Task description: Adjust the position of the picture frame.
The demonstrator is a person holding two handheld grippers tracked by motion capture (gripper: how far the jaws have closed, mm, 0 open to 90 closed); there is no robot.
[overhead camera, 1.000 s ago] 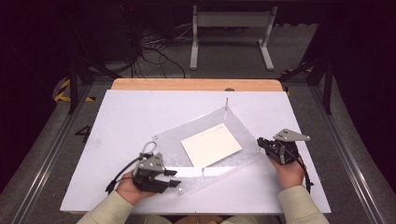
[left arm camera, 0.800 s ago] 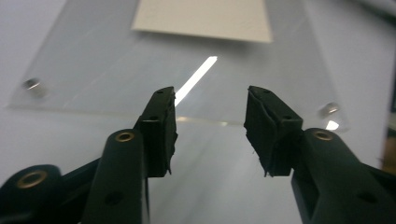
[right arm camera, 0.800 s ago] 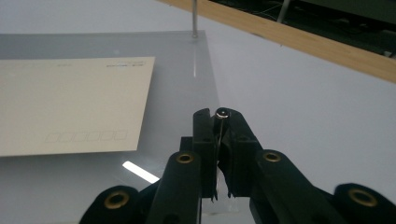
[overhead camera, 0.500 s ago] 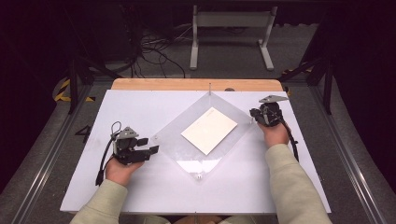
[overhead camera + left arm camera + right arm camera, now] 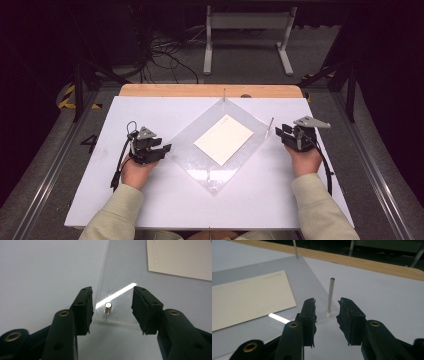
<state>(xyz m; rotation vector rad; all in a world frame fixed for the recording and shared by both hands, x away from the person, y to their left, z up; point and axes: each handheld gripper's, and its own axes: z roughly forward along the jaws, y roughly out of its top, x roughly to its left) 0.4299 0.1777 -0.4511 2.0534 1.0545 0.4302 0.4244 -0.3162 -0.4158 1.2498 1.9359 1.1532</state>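
The clear plate (image 5: 220,145) lies mid-table, card (image 5: 223,139) on it. Left gripper (image 5: 162,150) at nine o'clock, jaws apart, just closing, around a short pin (image 5: 108,307), seemingly untouched. Right gripper (image 5: 280,134) at three o'clock, jaws apart, just opening, around a tall pin (image 5: 331,293).

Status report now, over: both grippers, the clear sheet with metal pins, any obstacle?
Left gripper open, facing a short pin. Right gripper jaws just opening, tall pin ahead, not gripped. Clear sheet flat, cream card on it. Nothing blocking.
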